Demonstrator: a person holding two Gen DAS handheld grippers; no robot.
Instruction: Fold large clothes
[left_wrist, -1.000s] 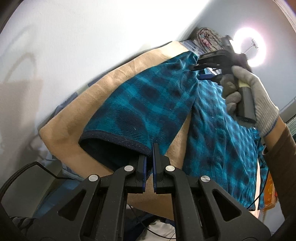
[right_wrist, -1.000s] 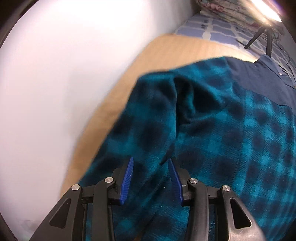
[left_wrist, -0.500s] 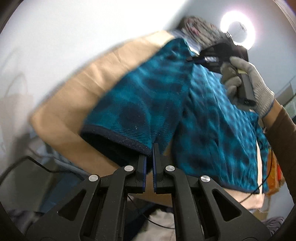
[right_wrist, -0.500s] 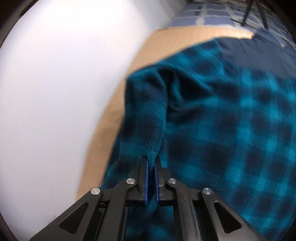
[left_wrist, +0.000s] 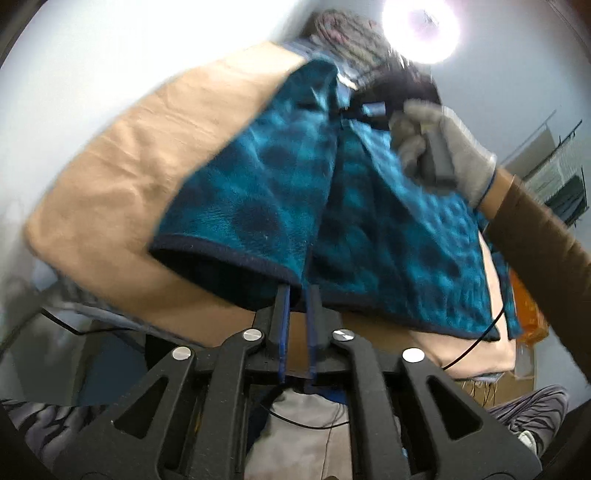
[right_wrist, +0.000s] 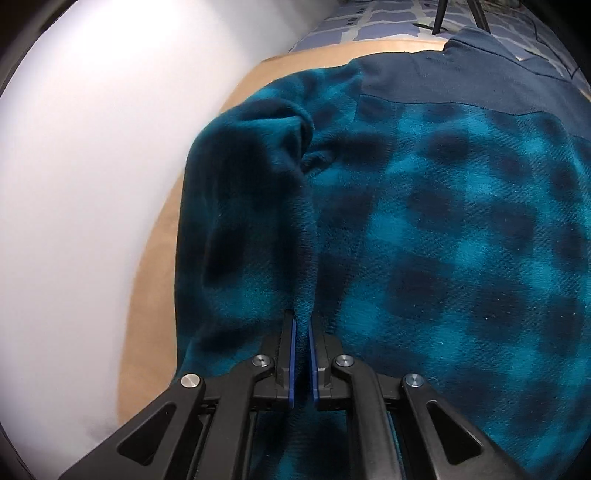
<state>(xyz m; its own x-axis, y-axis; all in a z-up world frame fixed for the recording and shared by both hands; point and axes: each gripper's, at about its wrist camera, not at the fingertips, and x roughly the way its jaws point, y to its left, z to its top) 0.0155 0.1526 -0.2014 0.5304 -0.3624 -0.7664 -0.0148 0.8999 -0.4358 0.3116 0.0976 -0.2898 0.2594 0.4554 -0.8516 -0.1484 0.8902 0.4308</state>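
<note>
Across a tan blanket (left_wrist: 122, 173) lies the teal plaid fleece jacket (right_wrist: 461, 229), its navy yoke (right_wrist: 443, 77) toward a blue checked sheet (right_wrist: 354, 26). Left gripper (left_wrist: 297, 295) is clenched on the navy-bound sleeve cuff; right gripper (right_wrist: 302, 332) pinches a fabric ridge near the shoulder. A ring light (left_wrist: 421, 31) glares beyond the gloved hand (left_wrist: 439, 155).

A home bedroom: a tan sheet (left_wrist: 122, 177) covers a bed set against a white wall (right_wrist: 92, 147), with a blue-and-white checked bedspread (right_wrist: 354, 27) at its far edge, a ring light (left_wrist: 421, 29) and hanging clothes racks (left_wrist: 557, 177) behind.
</note>
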